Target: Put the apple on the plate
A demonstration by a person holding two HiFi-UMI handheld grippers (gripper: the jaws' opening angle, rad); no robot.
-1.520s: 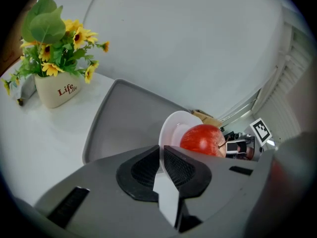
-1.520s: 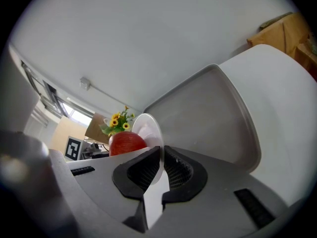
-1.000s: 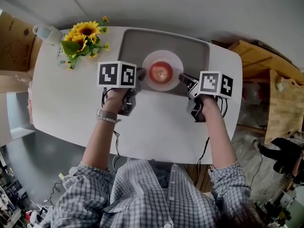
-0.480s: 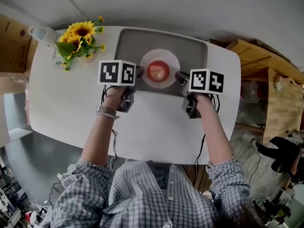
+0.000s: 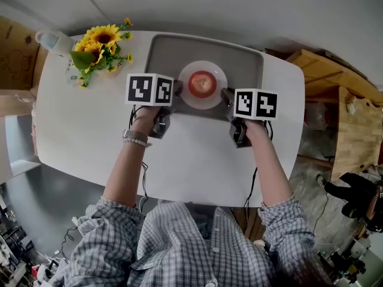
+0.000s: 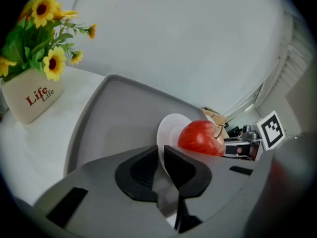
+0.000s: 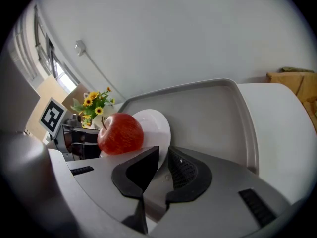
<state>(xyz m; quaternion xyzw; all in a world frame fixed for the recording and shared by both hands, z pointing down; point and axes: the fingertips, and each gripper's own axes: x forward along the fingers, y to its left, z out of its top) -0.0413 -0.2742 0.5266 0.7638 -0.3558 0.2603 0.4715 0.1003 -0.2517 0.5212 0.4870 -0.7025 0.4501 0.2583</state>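
A red apple (image 5: 202, 83) lies on a white plate (image 5: 216, 94), and the plate rests in a grey tray (image 5: 167, 49). My left gripper (image 5: 175, 92) is at the plate's left rim and my right gripper (image 5: 225, 96) at its right rim. In the left gripper view the jaws (image 6: 161, 150) are shut on the thin rim of the plate (image 6: 171, 129), with the apple (image 6: 200, 138) just beyond. The right gripper view shows the same: the gripper (image 7: 163, 151) is shut on the plate's (image 7: 157, 125) edge beside the apple (image 7: 120, 134).
The tray (image 6: 114, 113) sits at the far side of a white table (image 5: 90, 130). A white vase of sunflowers (image 5: 102, 45) stands at the table's far left corner. Wooden furniture (image 5: 335, 100) stands to the right of the table.
My right gripper has moved left onto the plate's right rim, and the left one has edged right onto the left rim. Apple and plate have hardly shifted.
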